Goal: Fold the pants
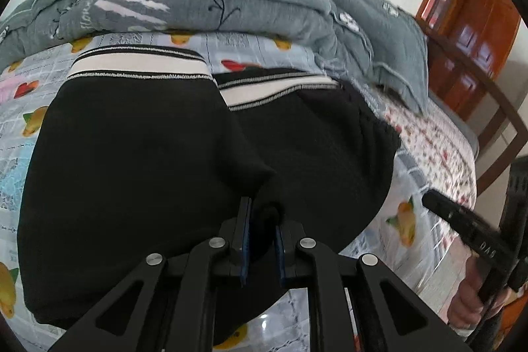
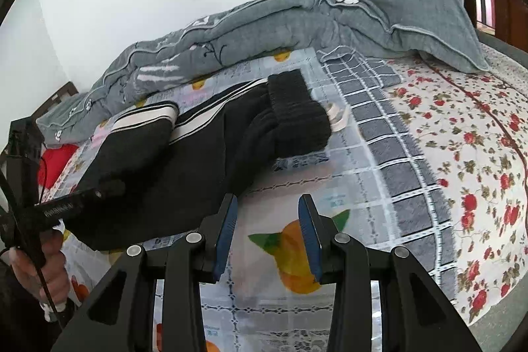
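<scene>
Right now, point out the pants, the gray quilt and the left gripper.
pants (image 1: pixel 132 154), left wrist view, black fabric of the near leg.
gray quilt (image 2: pixel 379 12), right wrist view, its bulging upper side.
left gripper (image 1: pixel 262 220), left wrist view, between the fingertips, shut on the pants.

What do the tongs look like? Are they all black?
Mostly. The left tongs and the right tongs have black angular arms with triangle cut-outs, round silver bolts and flat blue pads inside the fingers. A thin black cable hangs beside the left one's handle, which has small white lettering.
</scene>
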A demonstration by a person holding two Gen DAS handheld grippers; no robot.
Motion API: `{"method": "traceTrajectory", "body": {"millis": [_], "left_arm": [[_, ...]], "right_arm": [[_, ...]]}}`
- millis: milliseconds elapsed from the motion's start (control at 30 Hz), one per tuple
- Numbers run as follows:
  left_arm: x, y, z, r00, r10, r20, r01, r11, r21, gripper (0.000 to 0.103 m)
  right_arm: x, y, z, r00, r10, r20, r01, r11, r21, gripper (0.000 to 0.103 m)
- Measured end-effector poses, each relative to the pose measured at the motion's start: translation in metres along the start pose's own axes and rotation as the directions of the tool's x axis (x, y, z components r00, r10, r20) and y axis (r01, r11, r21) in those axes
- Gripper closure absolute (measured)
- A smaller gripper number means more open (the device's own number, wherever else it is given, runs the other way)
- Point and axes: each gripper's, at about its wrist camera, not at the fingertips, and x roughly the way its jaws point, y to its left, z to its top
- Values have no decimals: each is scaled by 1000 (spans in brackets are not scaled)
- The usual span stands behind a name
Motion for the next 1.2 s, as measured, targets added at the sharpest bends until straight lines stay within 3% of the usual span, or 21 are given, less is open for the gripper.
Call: {"method": "traceTrajectory", "body": {"millis": [67, 133, 167, 300, 433, 567, 767, 867, 933, 967, 1000, 1067, 1200], "left_arm": [[-3, 4, 0, 998, -57, -34, 56, 998, -17, 80], [-8, 11, 0, 983, -166, -71, 164, 986, -42, 65], [-14, 15, -1, 981, -186, -62, 183, 982, -52, 53], [-59, 32, -14, 985, -159, 73, 160, 987, -9, 37], [-92, 64, -27, 989, -39, 144, 40, 999, -2, 33], [-104, 103, -46, 990, 70, 124, -65, 997, -47, 32], [-97, 148, -79, 995, 66, 79, -53, 987, -154, 32], [-88, 150, -85, 997, 21, 75, -8, 984, -177, 32], [-80, 144, -85, 998, 4, 70, 7, 986, -167, 32], [-76, 140, -86, 998, 1, 69, 10, 987, -163, 31], [-71, 137, -85, 998, 6, 69, 6, 986, -166, 28], [-66, 131, -85, 996, 14, 88, 2, 984, -176, 24], [-54, 114, -80, 997, 11, 81, 2, 988, -157, 23]], "right_arm": [[3, 7, 1, 1000, 11, -5, -11, 1000, -11, 65], [6, 17, 3, 1000, 19, -7, -19, 1000, -24, 65], [8, 23, 4, 1000, 25, -8, -25, 999, -30, 65], [16, 45, 7, 998, 65, -17, -66, 997, -48, 63], [31, 75, 9, 991, 128, -41, -130, 990, -60, 61], [49, 101, 7, 982, 169, -78, -175, 982, -65, 61], [84, 125, 0, 956, 242, -166, -242, 970, 18, 61], [104, 128, -3, 947, 243, -209, -237, 970, 55, 61], [114, 127, -5, 930, 293, -221, -274, 955, 115, 61], [116, 127, -4, 924, 313, -219, -288, 948, 136, 66], [117, 128, -3, 921, 325, -216, -299, 943, 143, 78], [114, 131, 2, 923, 328, -201, -308, 943, 125, 87], [89, 136, 29, 924, 370, -98, -365, 929, 66, 92]]}}
